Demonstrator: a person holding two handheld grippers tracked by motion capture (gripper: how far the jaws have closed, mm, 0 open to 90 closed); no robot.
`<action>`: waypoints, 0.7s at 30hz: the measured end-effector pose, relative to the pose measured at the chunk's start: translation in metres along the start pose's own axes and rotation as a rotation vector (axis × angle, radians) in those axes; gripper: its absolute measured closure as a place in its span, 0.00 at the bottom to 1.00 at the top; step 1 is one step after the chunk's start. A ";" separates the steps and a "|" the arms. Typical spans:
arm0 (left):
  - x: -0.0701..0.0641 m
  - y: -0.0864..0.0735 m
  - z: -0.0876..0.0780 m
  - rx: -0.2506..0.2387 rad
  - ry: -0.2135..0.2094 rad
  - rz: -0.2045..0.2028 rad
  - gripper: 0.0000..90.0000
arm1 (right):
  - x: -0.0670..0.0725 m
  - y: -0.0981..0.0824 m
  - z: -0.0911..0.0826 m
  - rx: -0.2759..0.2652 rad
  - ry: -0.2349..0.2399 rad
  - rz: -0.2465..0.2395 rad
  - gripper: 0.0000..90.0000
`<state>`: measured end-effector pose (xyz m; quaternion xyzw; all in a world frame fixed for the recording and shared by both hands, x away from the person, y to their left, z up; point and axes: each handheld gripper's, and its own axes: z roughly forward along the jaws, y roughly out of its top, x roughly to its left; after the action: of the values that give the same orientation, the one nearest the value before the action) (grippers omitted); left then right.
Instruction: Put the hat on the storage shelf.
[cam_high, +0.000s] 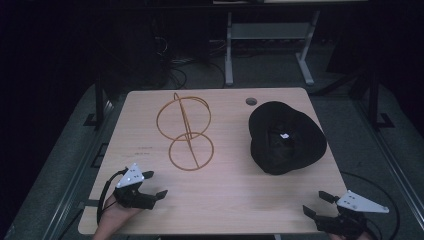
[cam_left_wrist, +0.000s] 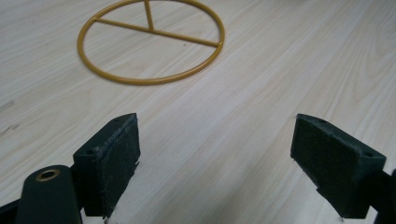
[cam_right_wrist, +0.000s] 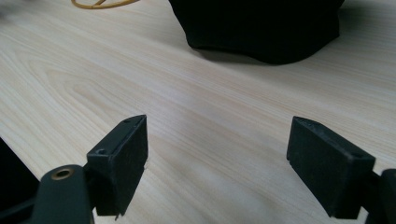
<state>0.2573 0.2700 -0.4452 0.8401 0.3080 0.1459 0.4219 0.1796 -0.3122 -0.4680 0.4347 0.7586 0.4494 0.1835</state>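
Observation:
A gold wire stand (cam_high: 185, 131) made of two rings joined by rods rests on the light wood table (cam_high: 225, 200), left of centre. Its lower ring (cam_left_wrist: 150, 41) lies flat ahead of my left gripper (cam_left_wrist: 215, 154). A black hat (cam_high: 285, 137) sits upside down on the right half of the table, its brim (cam_right_wrist: 261, 28) ahead of my right gripper (cam_right_wrist: 217, 158). My left gripper (cam_high: 154, 184) is open near the front left edge, holding nothing. My right gripper (cam_high: 316, 204) is open at the front right corner, also holding nothing.
A round cable hole (cam_high: 251, 101) sits at the table's far edge. Beyond the table stand a white desk frame (cam_high: 265, 45) and tangled cables (cam_high: 172, 70) on a dark floor. Bare wood lies between the two grippers.

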 end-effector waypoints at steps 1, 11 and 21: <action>-0.001 0.001 0.001 0.000 -0.005 0.005 0.16 | -0.001 0.000 0.000 -0.004 0.001 0.001 0.22; -0.032 0.032 0.017 0.019 -0.077 0.111 0.16 | -0.004 0.003 0.003 -0.008 0.024 0.006 0.22; -0.069 0.089 0.041 -0.036 -0.169 0.212 0.17 | 0.000 0.007 0.006 -0.007 0.036 -0.007 0.22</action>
<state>0.2598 0.1597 -0.3976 0.8697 0.1782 0.1238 0.4434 0.1871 -0.3079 -0.4657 0.4232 0.7618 0.4590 0.1731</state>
